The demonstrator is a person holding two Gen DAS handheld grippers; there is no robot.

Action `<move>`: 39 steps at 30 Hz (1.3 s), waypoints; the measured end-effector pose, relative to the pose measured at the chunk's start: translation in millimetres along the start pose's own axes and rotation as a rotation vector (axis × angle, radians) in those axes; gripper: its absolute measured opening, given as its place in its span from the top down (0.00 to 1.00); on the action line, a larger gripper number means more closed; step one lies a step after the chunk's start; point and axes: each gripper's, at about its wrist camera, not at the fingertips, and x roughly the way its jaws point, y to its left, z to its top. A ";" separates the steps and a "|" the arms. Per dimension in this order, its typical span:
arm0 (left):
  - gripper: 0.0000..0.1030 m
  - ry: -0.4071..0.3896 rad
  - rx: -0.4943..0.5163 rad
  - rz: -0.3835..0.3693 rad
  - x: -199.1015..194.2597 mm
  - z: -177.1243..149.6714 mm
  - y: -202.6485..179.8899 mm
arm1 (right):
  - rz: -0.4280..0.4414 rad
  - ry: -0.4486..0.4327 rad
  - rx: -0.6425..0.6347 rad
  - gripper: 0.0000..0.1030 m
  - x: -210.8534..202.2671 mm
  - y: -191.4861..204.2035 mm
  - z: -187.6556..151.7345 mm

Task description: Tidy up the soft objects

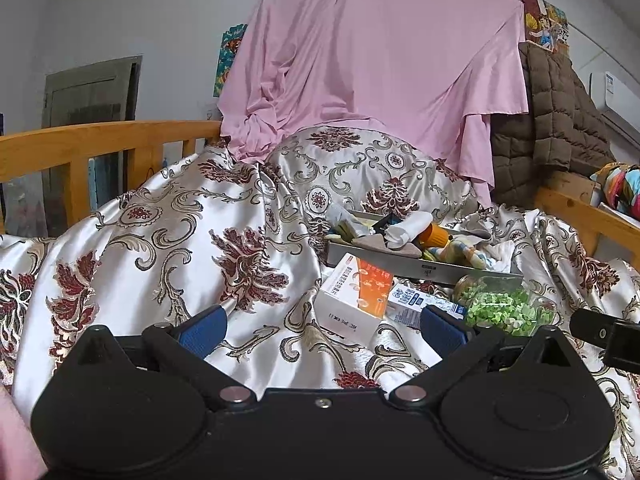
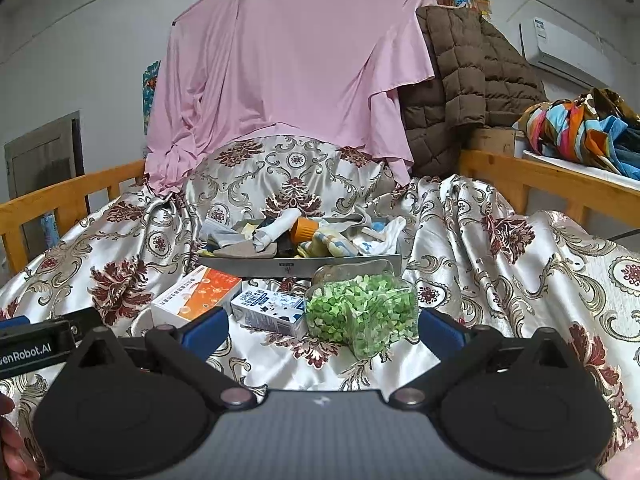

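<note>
From the left wrist, the left gripper (image 1: 322, 330) is held wide open and empty, above the floral bedspread (image 1: 168, 240). The soft objects (image 1: 408, 232) are heaped in a metal tray (image 1: 400, 266) towards the bed's far edge, probably gathered there for sorting.

From the right wrist, the right gripper (image 2: 322, 328) is likewise spread and empty. A clear bag of green pieces (image 2: 360, 312) and two cartons (image 2: 200, 292) lie before the tray. A pink sheet (image 2: 288, 60) is hung behind.
</note>
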 end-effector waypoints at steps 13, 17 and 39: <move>0.01 0.010 0.010 -0.004 1.6 -3.2 -0.8 | -0.004 0.008 -0.001 0.00 1.2 0.3 -1.8; 0.01 0.010 0.011 -0.004 1.5 -3.5 -1.3 | -0.005 0.008 -0.003 0.00 1.2 0.1 -2.0; 0.01 0.012 0.013 -0.008 1.2 -3.9 -2.4 | -0.005 0.008 -0.003 0.00 0.9 0.8 -1.6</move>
